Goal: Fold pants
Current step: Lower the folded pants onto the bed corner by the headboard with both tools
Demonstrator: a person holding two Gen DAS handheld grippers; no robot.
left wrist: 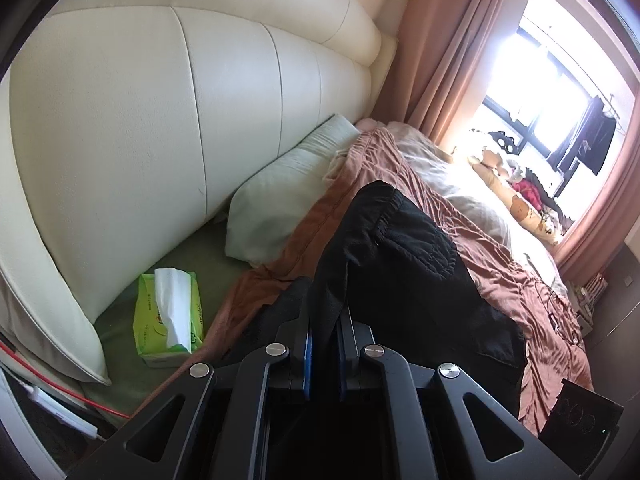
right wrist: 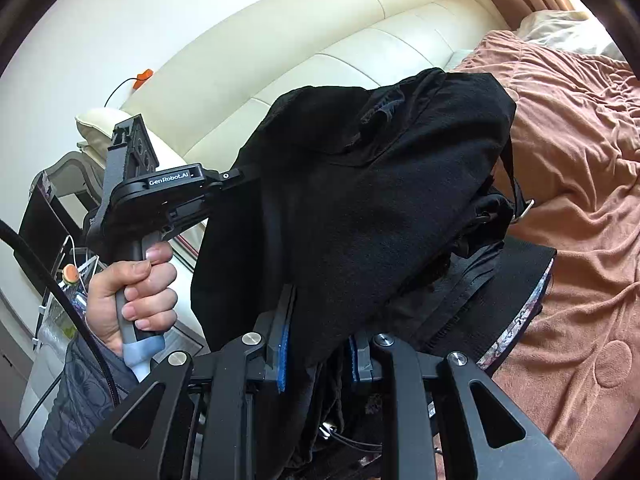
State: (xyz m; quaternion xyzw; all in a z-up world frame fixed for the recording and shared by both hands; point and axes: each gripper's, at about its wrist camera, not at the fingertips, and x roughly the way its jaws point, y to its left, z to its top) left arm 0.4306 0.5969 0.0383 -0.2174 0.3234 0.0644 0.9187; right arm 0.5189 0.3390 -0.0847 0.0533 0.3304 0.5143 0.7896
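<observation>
Fold under way: the black fabric pants [right wrist: 360, 184] hang bunched above the rust-brown quilted bedspread [right wrist: 572, 168], not yet laid flat. The left gripper [left wrist: 325, 332] and right gripper [right wrist: 320, 354] each pinch an edge of them. The left gripper's housing reads "GenRobot.AI".

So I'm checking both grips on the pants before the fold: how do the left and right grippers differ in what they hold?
The left gripper pinches a thin edge of the black pants, its blue pads nearly together; the right gripper clamps a thicker bunch, its pads further apart. Cloth drapes ahead of the left gripper onto the brown bedspread; by the right gripper it hangs bunched across the view. Both are shut on the same pants.
</observation>
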